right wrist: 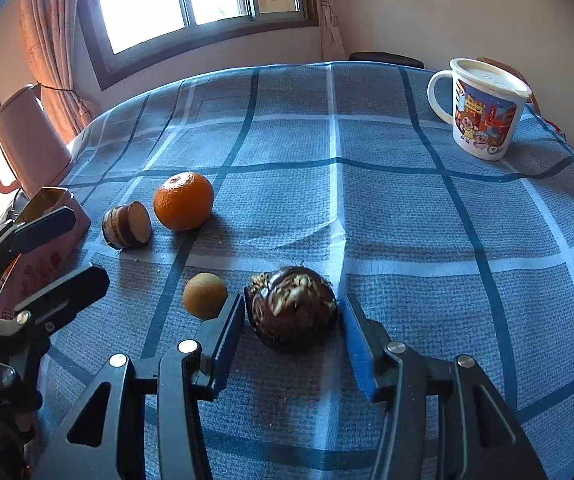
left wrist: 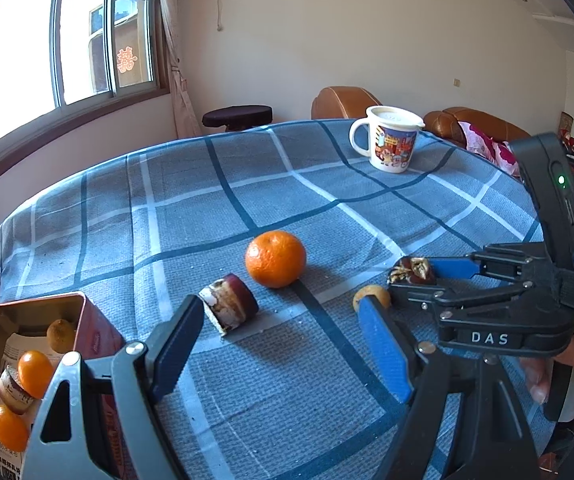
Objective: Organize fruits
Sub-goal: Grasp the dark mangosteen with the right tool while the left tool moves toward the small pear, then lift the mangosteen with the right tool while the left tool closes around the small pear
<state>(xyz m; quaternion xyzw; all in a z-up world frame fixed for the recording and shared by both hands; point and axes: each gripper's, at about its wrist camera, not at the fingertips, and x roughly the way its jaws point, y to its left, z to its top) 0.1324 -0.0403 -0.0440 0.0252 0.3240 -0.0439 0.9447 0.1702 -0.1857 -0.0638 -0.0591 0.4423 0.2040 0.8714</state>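
Step in hand: lift the dark piece (right wrist: 291, 312) and move it to the tin (left wrist: 39, 300).

1. State of my right gripper (right wrist: 291, 306): the jaws are clamped on the dark piece, one pad on each flank. The piece sits on the desk (right wrist: 407, 220), near the front edge of the checked cloth. It looks crumbly, with nut bits on top. I judge that a firmer squeeze would break it, so I add no more force.

2. Check the neighbour. A small brown fruit (right wrist: 205, 295) lies just beside my left-hand pad. Raise straight up before any sideways travel, or the pad may roll that fruit away.

3. State of my left gripper (left wrist: 279, 308): the jaws stand wide apart and hold nothing. The roll (left wrist: 229, 306) lies just beside one finger and the orange (left wrist: 275, 258) a little beyond it. My left gripper sits between the dark piece and the tin, so the two tools could collide.

4. Route: carry the piece high, pass above the roll and the orange, and come down over the tin's open mouth. The tin already holds small fruits, so aim for a free gap.

5. Release low, inside the walls, to avoid a drop and scattered crumbs.
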